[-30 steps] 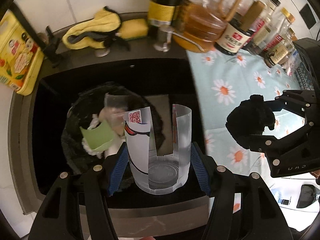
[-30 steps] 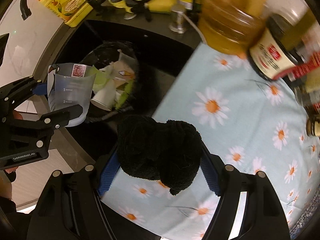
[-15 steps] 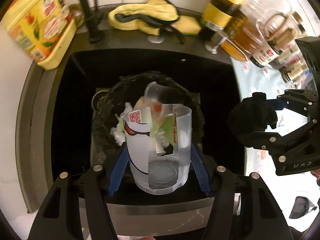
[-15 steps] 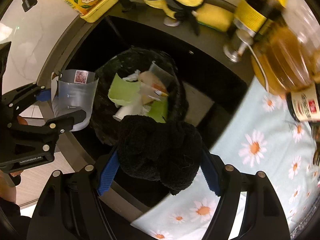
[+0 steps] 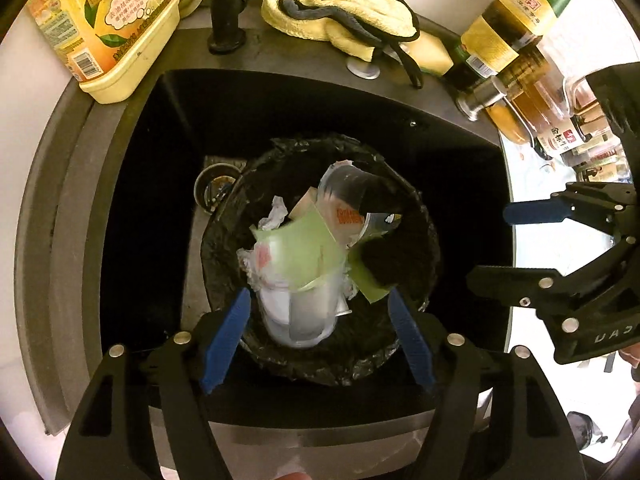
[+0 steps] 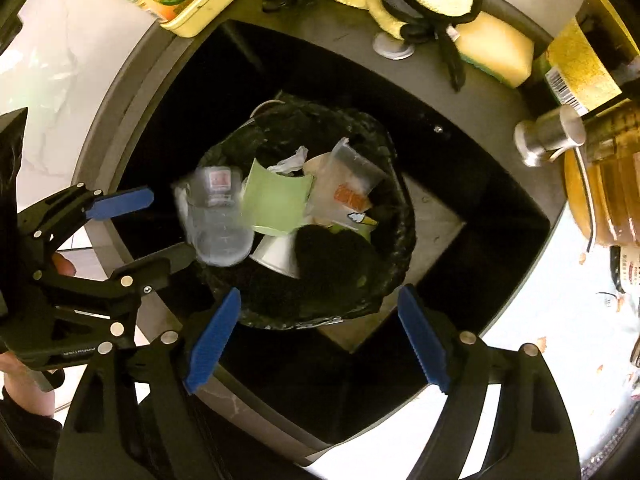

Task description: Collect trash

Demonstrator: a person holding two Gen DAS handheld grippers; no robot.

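Note:
A black-lined trash bin (image 5: 420,240) (image 6: 396,200) stands in the dark sink and holds green paper (image 5: 304,248) (image 6: 276,204), clear cups and white scraps. A clear plastic cup (image 5: 298,312) (image 6: 218,220) is blurred, loose between my open left fingers over the bin's near rim. A black fuzzy wad (image 5: 382,260) (image 6: 332,256) lies in the bin. My left gripper (image 5: 318,336) (image 6: 160,224) is open above the bin. My right gripper (image 6: 320,336) (image 5: 508,244) is open and empty above the bin's right side.
The sink rim (image 5: 72,200) surrounds the bin. A yellow box (image 5: 108,24), a faucet base (image 5: 226,8) and a yellow cloth (image 5: 340,12) lie behind the sink. Oil and sauce bottles (image 5: 520,60) stand at the right by a daisy-print cloth (image 6: 560,320).
Both grippers have opened. The clear cup has left my left fingers and drops toward the bin. The black wad has left my right gripper and now lies in the bin.

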